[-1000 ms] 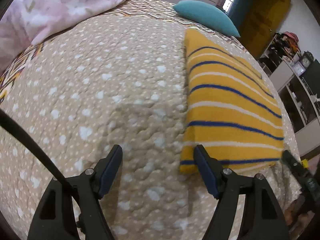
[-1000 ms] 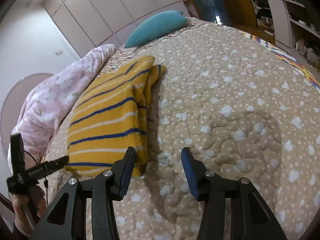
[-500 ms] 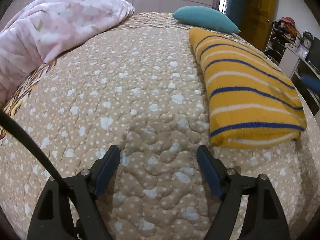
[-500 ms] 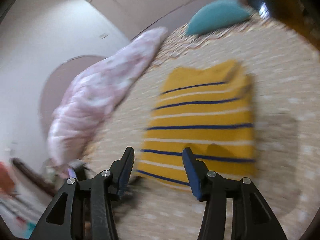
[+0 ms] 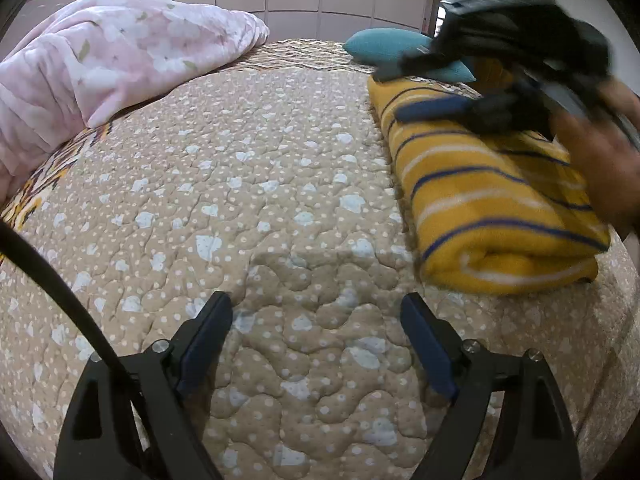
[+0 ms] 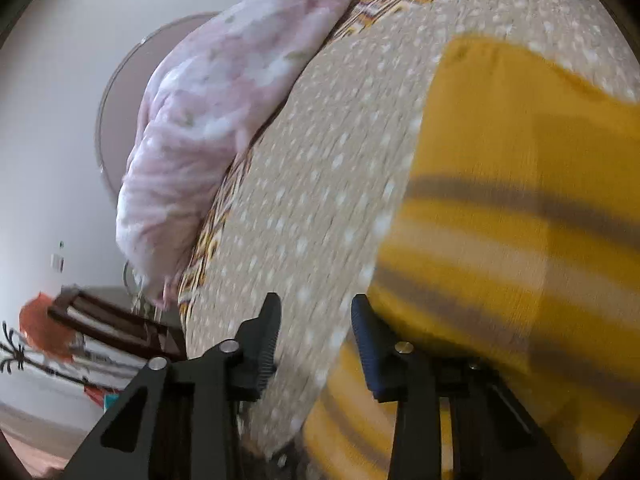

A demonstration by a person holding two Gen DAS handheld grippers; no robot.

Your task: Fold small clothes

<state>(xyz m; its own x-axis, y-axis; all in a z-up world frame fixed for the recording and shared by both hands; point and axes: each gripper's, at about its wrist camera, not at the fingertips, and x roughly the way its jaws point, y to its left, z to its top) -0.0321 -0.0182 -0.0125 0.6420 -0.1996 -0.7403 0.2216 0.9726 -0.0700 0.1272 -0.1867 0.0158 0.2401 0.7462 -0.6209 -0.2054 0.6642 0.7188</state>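
Left gripper (image 5: 316,340) spread wide, empty, hovering over the dotted quilt (image 5: 248,184). Right gripper (image 6: 316,334) also parted, gripping nothing, one finger blurred against the striped yellow garment (image 5: 492,204). Garment lying folded on the quilt, right of the left gripper, near the teal pillow (image 5: 384,46). No legible writing.

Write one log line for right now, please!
shirt: folded on bed | left hand-held gripper: open, empty | right hand-held gripper: open, over shirt

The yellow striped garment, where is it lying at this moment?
In the left wrist view the folded yellow striped garment lies on the right side of the beige quilt, in front of the teal pillow, with the right claw above it.
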